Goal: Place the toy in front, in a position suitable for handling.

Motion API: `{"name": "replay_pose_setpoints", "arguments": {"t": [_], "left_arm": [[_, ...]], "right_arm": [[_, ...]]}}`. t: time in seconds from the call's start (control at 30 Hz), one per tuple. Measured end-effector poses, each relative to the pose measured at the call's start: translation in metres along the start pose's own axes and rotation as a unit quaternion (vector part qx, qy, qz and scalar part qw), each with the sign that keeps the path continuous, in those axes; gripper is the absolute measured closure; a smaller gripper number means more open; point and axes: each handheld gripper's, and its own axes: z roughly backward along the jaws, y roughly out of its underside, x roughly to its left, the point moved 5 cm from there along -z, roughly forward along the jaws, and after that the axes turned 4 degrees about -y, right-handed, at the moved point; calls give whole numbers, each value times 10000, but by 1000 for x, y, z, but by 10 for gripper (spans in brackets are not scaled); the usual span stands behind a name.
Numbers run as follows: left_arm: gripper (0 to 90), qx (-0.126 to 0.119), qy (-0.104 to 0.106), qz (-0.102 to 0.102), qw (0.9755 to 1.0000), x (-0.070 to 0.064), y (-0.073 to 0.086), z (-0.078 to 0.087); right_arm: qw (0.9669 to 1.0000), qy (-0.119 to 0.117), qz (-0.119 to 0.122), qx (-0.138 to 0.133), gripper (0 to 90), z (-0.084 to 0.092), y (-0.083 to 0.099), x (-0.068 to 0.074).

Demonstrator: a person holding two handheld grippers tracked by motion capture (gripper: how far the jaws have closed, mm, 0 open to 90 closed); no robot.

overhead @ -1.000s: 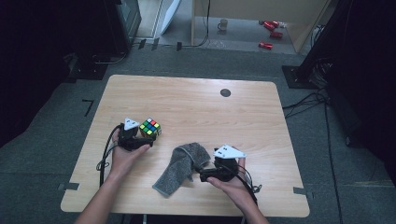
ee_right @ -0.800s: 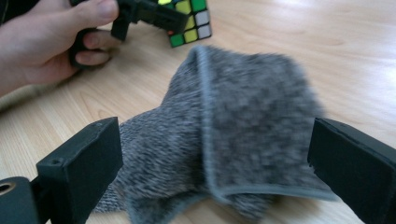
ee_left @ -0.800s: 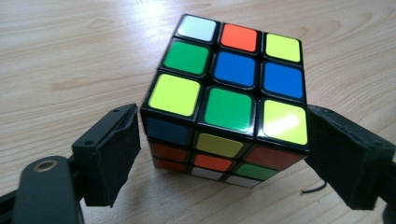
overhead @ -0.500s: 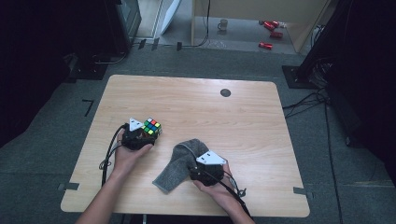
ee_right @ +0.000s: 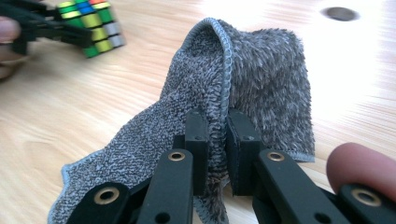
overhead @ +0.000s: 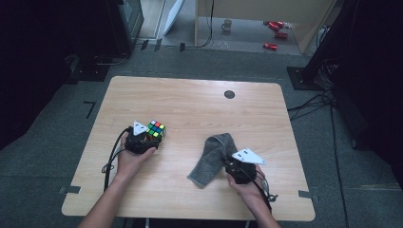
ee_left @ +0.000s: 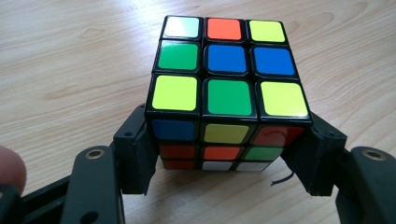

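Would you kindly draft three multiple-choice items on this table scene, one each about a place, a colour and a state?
1. The puzzle cube lies:
A. between the left gripper's jaws
B. on the cloth
C. on the floor

2. The cloth is:
A. red
B. grey
C. yellow

3. The right gripper is:
A. wide open
B. lying unused
C. shut on the cloth

Key: 1 A, a black jaw flanks each side of the cube; 2 B, its pile is grey throughout; 3 C, a fold is pinched between its pads.
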Motion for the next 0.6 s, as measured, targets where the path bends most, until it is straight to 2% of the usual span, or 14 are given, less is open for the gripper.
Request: {"name": "replay_pose_setpoints", "arguments": {"t": [0.03,0.07,0.13,0.2,0.3,0.6], "left_arm": [[346,-4,6,-31,10000,-2,0,1],[347,-5,58,-69,10000,-6,1,3],[348,-29,115,-119,9999,-12,1,6],[348,-25,143,-157,9998,-16,2,8],[348,-49,269,-268,9993,-29,4,13],[349,-138,797,-421,9958,-75,9,31]], "right_arm": [[10000,68,-35,-15,815,4,2,-8],[9997,200,-132,-39,813,10,6,-22],[9992,318,-254,-60,813,15,11,-34],[9989,346,-326,-62,812,16,13,-39],[9982,457,-395,-64,805,20,15,-51],[9980,461,-422,-64,797,15,16,-54]]}}
